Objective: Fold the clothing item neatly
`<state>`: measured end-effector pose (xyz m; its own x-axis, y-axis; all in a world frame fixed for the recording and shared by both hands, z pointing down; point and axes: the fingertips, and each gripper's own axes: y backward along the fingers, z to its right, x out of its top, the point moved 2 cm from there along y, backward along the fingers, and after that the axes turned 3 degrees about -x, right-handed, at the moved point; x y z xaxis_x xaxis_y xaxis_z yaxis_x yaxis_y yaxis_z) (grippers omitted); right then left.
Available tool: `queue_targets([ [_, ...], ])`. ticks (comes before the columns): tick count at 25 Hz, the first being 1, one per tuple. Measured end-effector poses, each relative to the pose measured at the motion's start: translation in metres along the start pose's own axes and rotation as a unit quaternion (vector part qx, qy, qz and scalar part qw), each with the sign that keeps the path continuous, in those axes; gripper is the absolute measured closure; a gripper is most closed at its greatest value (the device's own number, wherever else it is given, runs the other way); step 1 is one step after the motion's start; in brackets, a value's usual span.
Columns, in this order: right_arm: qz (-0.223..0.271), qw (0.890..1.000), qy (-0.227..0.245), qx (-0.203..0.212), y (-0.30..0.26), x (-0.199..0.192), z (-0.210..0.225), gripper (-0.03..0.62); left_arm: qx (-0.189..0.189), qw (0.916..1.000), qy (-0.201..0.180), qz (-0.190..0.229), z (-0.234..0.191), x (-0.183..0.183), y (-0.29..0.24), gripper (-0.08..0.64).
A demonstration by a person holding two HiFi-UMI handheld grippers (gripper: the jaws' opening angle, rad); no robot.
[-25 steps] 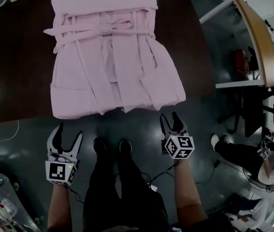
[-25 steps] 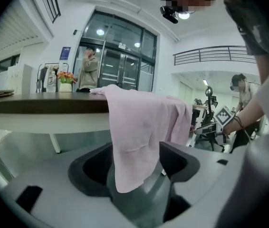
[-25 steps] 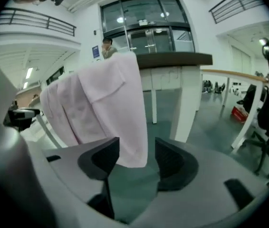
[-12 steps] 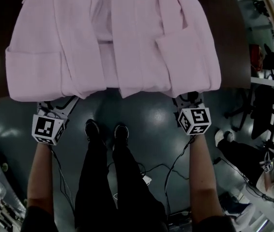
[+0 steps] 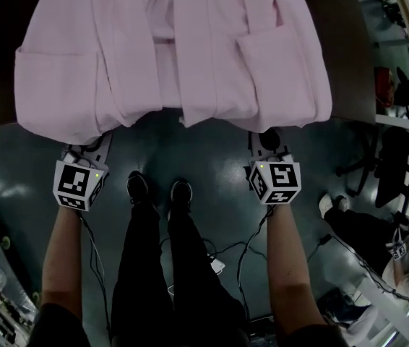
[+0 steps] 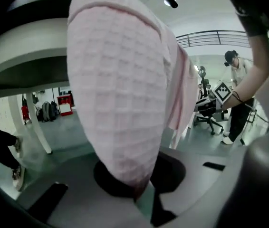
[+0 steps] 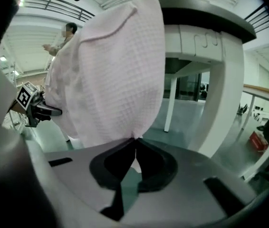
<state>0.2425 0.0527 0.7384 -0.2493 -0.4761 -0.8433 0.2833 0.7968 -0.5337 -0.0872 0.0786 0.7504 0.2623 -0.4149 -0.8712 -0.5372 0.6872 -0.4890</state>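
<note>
While the robe runs lengthwise away, left gripper and right gripper have just pinched its near hem.

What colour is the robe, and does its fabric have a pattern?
The robe is pale pink with a small waffle-grid texture, clearest in the left gripper view.

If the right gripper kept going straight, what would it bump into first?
The right gripper, whose jaws have just closed on the pink waffle-weave garment, would push into that hanging cloth first; the dark table edge probably lies behind.
</note>
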Motion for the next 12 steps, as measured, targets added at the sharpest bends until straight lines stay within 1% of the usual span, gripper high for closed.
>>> queue_targets([
  [3,-0.013,1.000,0.006,0.011,0.029,-0.002,-0.017,0.592,-0.013,0.9990,0.040,-0.011,0.019,-0.006,0.025,0.520],
  [6,-0.013,1.000,-0.004,0.019,0.069,0.010,-0.035,0.592,-0.036,0.9974,0.059,-0.017,0.042,0.003,0.063,0.520],
  [9,-0.004,0.999,-0.019,0.026,0.111,0.036,-0.051,0.592,-0.060,0.9947,0.084,-0.002,0.059,0.032,0.112,0.522],
  [12,0.011,0.999,-0.028,0.028,0.142,0.074,-0.059,0.592,-0.092,0.9859,0.135,0.037,0.068,0.079,0.152,0.522],
])
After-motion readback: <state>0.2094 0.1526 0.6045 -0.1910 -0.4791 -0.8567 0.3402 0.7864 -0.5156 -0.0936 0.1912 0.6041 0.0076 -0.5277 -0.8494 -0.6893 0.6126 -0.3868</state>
